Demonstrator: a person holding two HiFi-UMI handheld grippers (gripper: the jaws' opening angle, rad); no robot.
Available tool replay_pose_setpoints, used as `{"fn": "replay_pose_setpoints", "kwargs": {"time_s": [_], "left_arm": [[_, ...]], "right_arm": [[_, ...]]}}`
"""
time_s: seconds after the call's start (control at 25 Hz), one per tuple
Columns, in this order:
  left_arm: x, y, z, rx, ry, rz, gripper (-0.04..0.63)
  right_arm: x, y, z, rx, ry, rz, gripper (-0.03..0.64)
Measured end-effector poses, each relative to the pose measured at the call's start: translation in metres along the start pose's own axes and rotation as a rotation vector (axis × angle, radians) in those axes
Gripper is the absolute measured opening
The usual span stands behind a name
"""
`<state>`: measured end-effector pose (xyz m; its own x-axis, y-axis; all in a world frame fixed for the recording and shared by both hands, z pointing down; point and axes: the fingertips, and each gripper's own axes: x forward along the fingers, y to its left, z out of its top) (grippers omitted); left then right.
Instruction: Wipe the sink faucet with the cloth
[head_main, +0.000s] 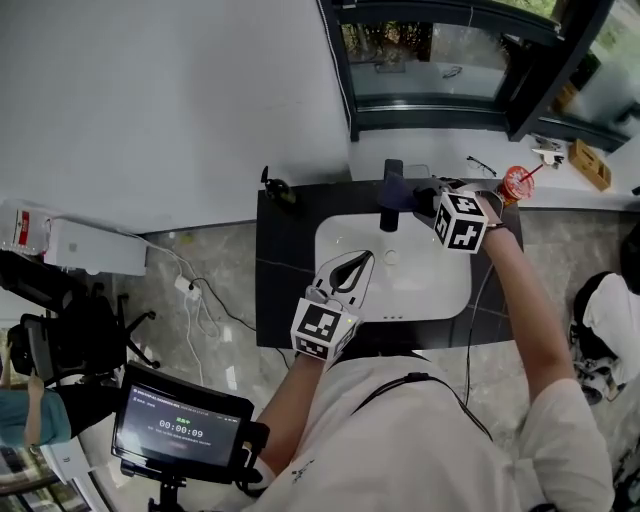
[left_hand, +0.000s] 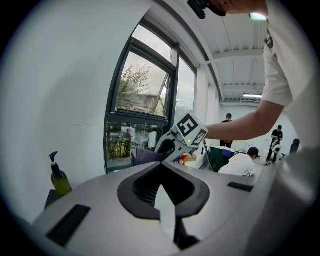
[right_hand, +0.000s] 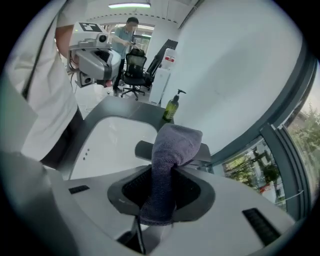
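The dark faucet stands at the back rim of the white sink. My right gripper is right beside the faucet's top and is shut on a grey-purple cloth. In the right gripper view the cloth bulges out of the jaws and lies against the faucet's flat spout. My left gripper hovers over the basin's near left part. Its fingers meet at the tip and hold nothing. In the left gripper view the right gripper shows ahead with the cloth.
A green soap bottle stands on the dark countertop at the back left. A red cup with a straw and glasses lie on the sill at the right. A window frame rises behind the faucet. A screen is at the lower left.
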<state>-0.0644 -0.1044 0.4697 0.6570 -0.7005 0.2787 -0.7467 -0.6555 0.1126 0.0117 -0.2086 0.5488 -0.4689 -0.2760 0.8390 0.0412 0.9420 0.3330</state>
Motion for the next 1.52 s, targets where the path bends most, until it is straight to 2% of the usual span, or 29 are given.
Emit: {"fn": "replay_pose_setpoints", "kwargs": {"time_s": [0.08,0.16,0.24,0.32,0.44,0.52,0.68,0.92,1.16,1.32,1.44,1.52], "left_arm": [[0.001,-0.002,0.001,0.003,0.0,-0.005,-0.005],[0.001,-0.002,0.001,0.001,0.0,-0.005,-0.005],[0.0,0.001,0.0,-0.001,0.002,-0.001,-0.005],[-0.002,0.004,-0.001,-0.003,0.004,0.007,-0.005],[-0.005,0.006,-0.003,-0.006,0.007,0.02,-0.005],[-0.006,0.008,-0.005,-0.009,0.007,0.026,-0.005],[-0.008,0.011,-0.008,-0.016,0.006,0.041,-0.005],[-0.01,0.014,-0.009,-0.018,0.005,0.044,-0.005],[-0.008,0.006,-0.009,-0.016,0.003,0.021,-0.005],[-0.005,0.001,-0.005,-0.008,0.002,0.002,-0.005],[-0.003,-0.002,-0.003,-0.003,0.002,-0.01,-0.005],[-0.002,-0.004,-0.002,-0.002,0.002,-0.016,-0.005]], "right_arm": [[-0.003,0.018,0.008,0.003,-0.036,0.082,0.114],[-0.012,0.023,0.018,0.061,-0.114,0.132,0.114],[-0.023,0.005,0.027,0.163,-0.21,0.11,0.114],[-0.032,-0.024,0.027,0.226,-0.247,0.031,0.114],[-0.032,-0.07,0.011,0.22,-0.18,-0.134,0.114],[-0.026,-0.092,-0.001,0.21,-0.112,-0.212,0.114],[-0.003,-0.108,-0.017,0.165,-0.006,-0.251,0.114],[0.012,-0.084,-0.021,0.101,0.042,-0.198,0.113],[0.004,-0.037,-0.007,0.031,0.021,-0.071,0.112],[0.0,-0.01,0.002,-0.001,0.021,-0.021,0.112],[-0.007,0.012,0.012,0.011,-0.029,0.067,0.112],[-0.018,0.019,0.022,0.081,-0.116,0.129,0.112]]}}
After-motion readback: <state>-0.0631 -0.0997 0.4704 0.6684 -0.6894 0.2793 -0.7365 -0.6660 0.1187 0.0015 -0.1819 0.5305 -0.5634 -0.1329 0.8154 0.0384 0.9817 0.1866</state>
